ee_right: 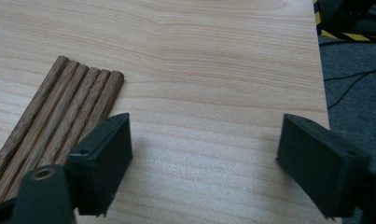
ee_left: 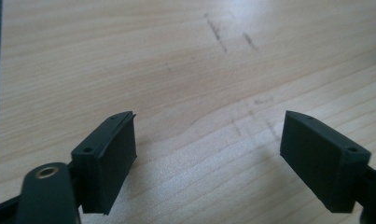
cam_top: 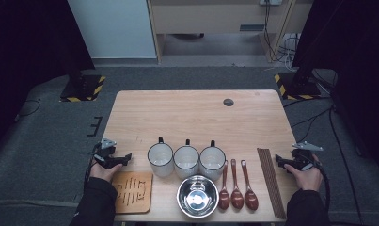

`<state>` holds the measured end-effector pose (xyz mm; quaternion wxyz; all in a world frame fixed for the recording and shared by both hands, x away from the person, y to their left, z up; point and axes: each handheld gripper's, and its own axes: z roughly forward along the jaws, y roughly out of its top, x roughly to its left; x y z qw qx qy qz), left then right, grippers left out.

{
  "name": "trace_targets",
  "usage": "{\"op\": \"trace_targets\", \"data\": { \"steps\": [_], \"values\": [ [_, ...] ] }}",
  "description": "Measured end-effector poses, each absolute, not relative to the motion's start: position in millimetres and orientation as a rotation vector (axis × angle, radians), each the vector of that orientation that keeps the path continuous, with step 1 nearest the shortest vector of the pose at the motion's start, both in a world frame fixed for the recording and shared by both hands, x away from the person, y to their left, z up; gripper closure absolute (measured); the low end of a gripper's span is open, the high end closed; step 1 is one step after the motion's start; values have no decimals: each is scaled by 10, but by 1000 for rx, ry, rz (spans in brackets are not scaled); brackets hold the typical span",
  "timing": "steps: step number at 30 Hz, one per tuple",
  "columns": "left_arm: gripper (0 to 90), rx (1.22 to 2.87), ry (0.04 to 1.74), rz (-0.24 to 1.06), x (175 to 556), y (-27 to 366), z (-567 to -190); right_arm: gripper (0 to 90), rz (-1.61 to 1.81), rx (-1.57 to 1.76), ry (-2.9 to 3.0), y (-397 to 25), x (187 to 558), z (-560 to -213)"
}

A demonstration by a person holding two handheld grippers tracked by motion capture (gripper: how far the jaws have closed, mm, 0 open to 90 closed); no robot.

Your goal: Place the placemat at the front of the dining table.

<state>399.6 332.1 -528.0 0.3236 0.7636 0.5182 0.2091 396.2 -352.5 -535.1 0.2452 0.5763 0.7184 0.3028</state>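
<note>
Chopsticks (ee_right: 55,121) look like our target: the bundle of dark wooden sticks lies flat near the table's (cam_top: 196,113) right edge, just left of our right gripper (cam_top: 287,163), with the three brown spoons (cam_top: 236,188) on its other side. In the right gripper view its blunt far ends sit just ahead of the left jaw.

Both pairs of jaws stand wide apart and hold nothing. Left gripper (cam_top: 120,159) hovers over bare wood at the table's left edge, near the wooden coaster (cam_top: 133,192) and the leftmost of the three white mugs (cam_top: 160,159).

Orientation: the long axis runs roughly front to back on the table, one end toward the person, the other toward the far side, leaning slightly left at the far end. In the right gripper view it runs diagonally, lower left to upper right.

Risks as we judge them:
- Sticks lie side by side and touching. Closing across the bundle could grab some and scatter the rest.
- They lie flat on the table, so a jaw coming in too high may skid over them and roll them toward the spoons.
- Table edge is close on the right; a push that way could send sticks off.
- Grabbing near one end would let the bundle droop or fan.
</note>
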Motion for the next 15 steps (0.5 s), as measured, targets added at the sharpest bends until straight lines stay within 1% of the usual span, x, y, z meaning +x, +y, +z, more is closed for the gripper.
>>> {"op": "trace_targets", "data": {
  "steps": [3,15],
  "values": [
    [208,1957,1350,552,3948,3328,-5206,196,802,1567,1961,-3505,3955,-5320],
    [228,1909,1282,598,3719,3316,-4984,196,868,1539,1889,-3465,3907,-5104]
  ]
}}
